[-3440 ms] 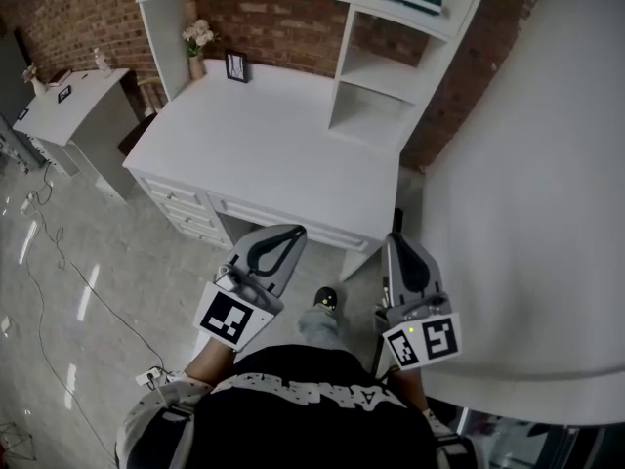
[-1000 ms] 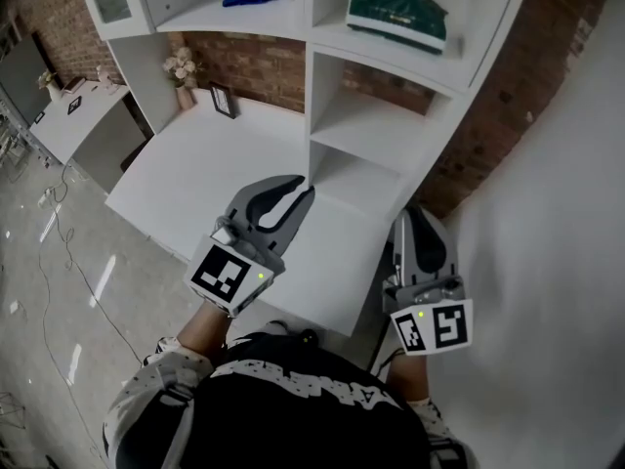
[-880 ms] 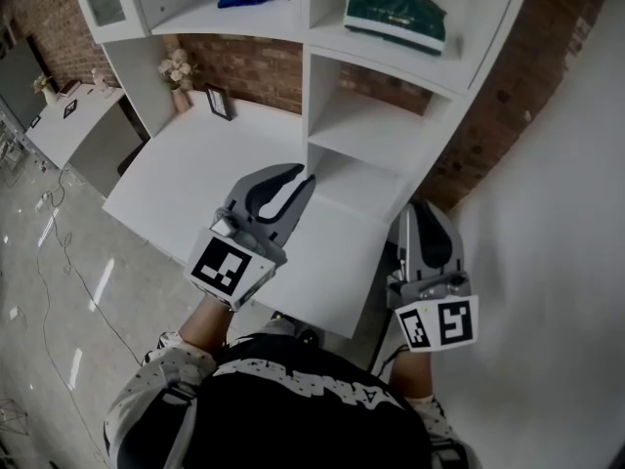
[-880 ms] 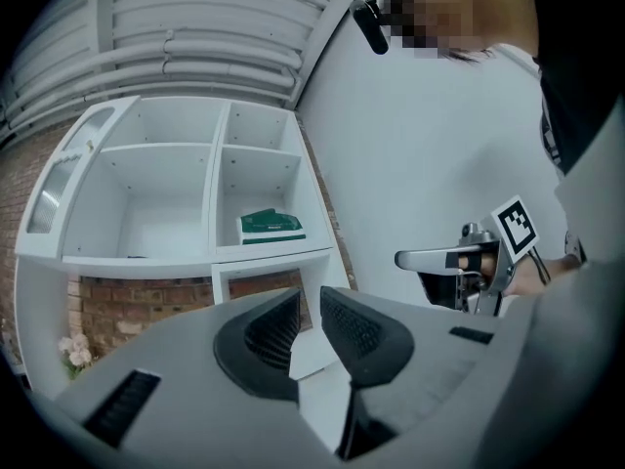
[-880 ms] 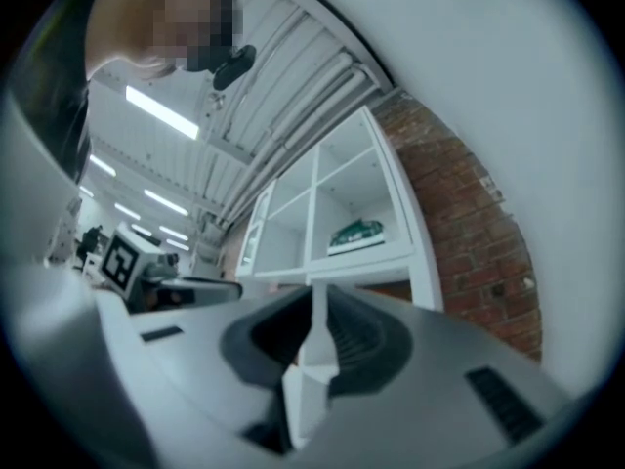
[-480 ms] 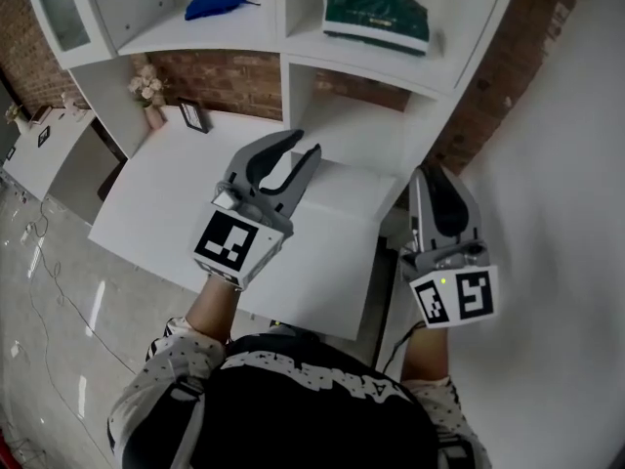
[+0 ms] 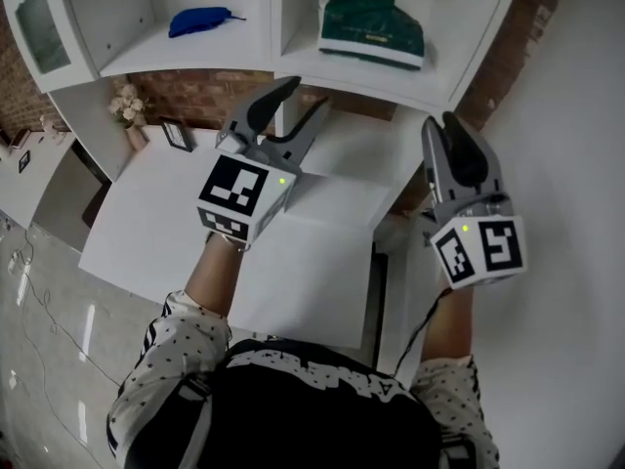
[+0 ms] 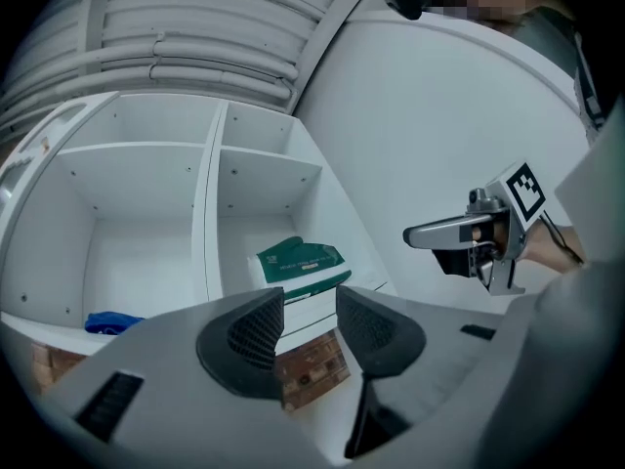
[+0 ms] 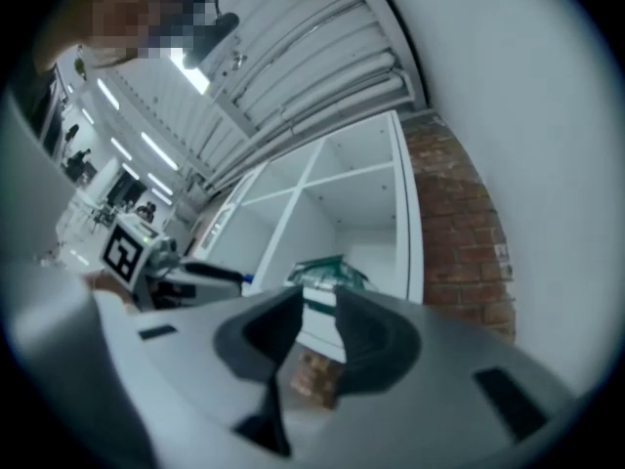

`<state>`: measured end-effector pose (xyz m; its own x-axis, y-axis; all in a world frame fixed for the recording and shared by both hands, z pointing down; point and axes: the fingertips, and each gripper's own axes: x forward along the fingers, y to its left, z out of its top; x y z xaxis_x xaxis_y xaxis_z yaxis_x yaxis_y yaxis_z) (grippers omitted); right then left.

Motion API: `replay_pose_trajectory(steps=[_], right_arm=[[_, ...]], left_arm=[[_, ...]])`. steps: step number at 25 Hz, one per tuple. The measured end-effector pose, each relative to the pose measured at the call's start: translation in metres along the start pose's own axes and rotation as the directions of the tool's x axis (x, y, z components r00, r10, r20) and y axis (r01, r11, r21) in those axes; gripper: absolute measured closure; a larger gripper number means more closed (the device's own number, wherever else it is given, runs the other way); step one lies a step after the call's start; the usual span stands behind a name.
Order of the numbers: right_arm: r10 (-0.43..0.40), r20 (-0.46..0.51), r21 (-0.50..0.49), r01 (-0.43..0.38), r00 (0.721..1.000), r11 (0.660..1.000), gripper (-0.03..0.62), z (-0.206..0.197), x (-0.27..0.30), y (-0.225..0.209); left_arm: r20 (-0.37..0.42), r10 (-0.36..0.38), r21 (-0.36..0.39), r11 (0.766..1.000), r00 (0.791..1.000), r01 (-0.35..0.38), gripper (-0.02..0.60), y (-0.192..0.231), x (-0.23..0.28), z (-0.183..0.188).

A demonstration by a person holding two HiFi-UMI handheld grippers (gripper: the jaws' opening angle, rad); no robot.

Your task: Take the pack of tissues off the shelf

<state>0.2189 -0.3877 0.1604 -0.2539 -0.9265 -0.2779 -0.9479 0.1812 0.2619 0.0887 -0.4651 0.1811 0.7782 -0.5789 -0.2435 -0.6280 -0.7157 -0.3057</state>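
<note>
Opening its jaws, the left hand-held gripper [image 7: 306,96] holds nothing; its own view shows the two ribbed pads apart with only distant shelf and brick in the gap. The right hand-held gripper [image 7: 451,125] is opening too, its jaws less far apart and likewise empty. Both are raised over the white worktop [image 7: 186,233] and point up at the white shelf unit [image 7: 276,8].

The pack of tissues [image 7: 371,29], green with a white band, lies flat in the unit's right compartment, well apart from both hand-held grippers. A blue item [image 7: 200,20] lies in the compartment to the left at the same level.

Only the head view takes in the worktop, with a small picture frame [image 7: 177,135] and a vase of flowers [image 7: 127,106] standing against the brick wall [image 7: 200,91]. Each gripper view instead shows the empty compartments above the pack, a ribbed ceiling, and the other hand-held gripper off to one side.
</note>
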Motion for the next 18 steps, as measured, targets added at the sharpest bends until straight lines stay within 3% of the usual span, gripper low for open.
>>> replay_pose_trajectory(steps=[8,13,18], right_arm=[[-0.033,-0.064,-0.046,0.03,0.997,0.998,0.465,0.012,0.042,-0.013],[-0.042,-0.115,-0.079,0.033,0.992,0.996,0.454,0.012,0.066,-0.018],[-0.061,-0.158,-0.099,0.046,0.986,0.994,0.451,0.008,0.086,-0.026]], left_arm=[[0.029,-0.001,-0.005,1.0,1.0,0.001,0.384,0.025,0.029,0.014],[-0.022,0.005,-0.08,0.997,1.0,-0.007,0.385,0.037,0.044,0.012],[-0.036,0.003,-0.076,0.997,0.999,-0.006,0.383,0.044,0.06,0.016]])
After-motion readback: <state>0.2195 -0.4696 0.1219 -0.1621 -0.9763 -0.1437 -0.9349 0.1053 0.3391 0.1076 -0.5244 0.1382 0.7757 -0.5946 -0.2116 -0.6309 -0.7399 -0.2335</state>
